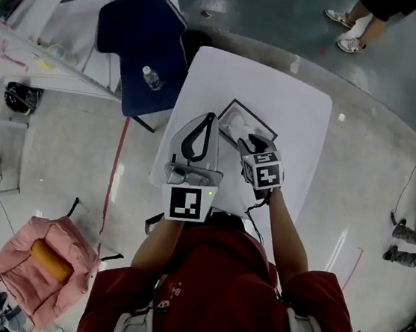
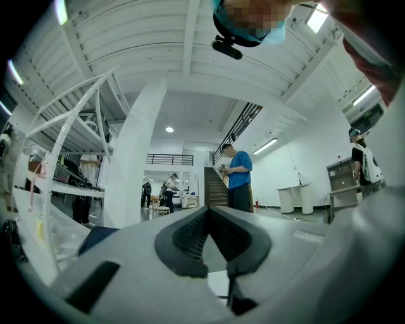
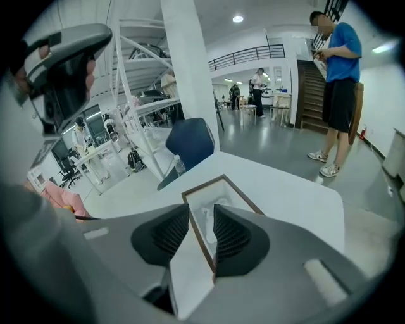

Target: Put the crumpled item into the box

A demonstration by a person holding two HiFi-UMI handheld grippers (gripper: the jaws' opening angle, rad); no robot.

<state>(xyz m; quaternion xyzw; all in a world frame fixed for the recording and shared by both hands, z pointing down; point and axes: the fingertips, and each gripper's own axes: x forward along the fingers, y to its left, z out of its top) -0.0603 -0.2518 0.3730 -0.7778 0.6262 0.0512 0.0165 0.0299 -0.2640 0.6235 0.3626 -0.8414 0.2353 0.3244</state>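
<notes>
Head view: white square table (image 1: 290, 111) held an open shallow box with a dark rim (image 1: 255, 117). Crumpled white paper-like item (image 1: 235, 127) lay inside it. Right gripper (image 1: 255, 141) sat over the box's near edge, item just ahead of its tips. Left gripper (image 1: 210, 120) was just left of the right one, tips level with the box's left side, not touching it.

Left gripper view: left gripper (image 2: 205, 212) had its jaw tips pressed together with nothing between them. It pointed across the room, and a person in a blue shirt (image 2: 239, 180) stood far ahead.

Right gripper view: right gripper (image 3: 201, 206) had a narrow gap between the jaws and gripped nothing. The box (image 3: 240, 192) was right ahead of and below the tips, with the crumpled item (image 3: 207, 216) showing through the gap, resting in the box. A dark blue chair (image 3: 190, 142) stood beyond the table (image 3: 285, 190), ahead-left.
</notes>
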